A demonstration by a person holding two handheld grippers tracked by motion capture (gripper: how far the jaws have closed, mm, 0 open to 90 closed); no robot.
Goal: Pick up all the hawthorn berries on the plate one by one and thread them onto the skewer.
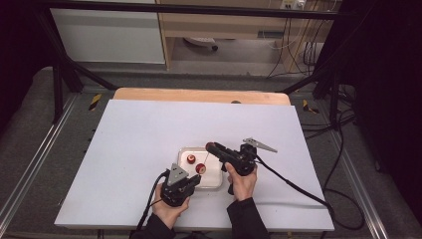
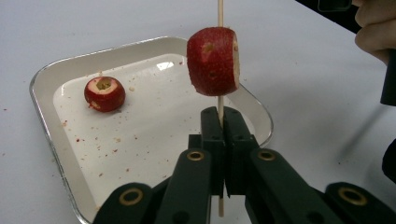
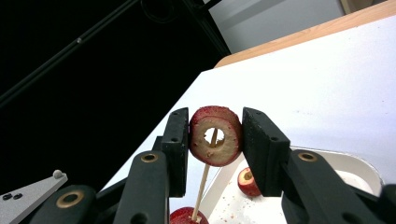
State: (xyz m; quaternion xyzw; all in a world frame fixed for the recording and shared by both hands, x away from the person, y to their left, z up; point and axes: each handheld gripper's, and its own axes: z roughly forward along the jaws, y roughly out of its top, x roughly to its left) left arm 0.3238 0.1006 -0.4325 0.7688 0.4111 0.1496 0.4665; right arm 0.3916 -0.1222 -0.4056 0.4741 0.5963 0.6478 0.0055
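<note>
A thin wooden skewer stands upright over the white tray, with my left gripper shut on its lower part. A cored red fruit piece is threaded on it above the jaws. My right gripper is shut on a second cored red fruit, held above the skewer, whose tip reaches into the fruit's hole. A third red fruit lies loose in the tray. In the high view the left gripper is at the tray's near edge and the right gripper above its far right corner.
The tray sits near the front middle of a white table sheet, with red crumbs scattered inside it. A wooden edge runs along the back. Cables trail off both grippers toward the front and right.
</note>
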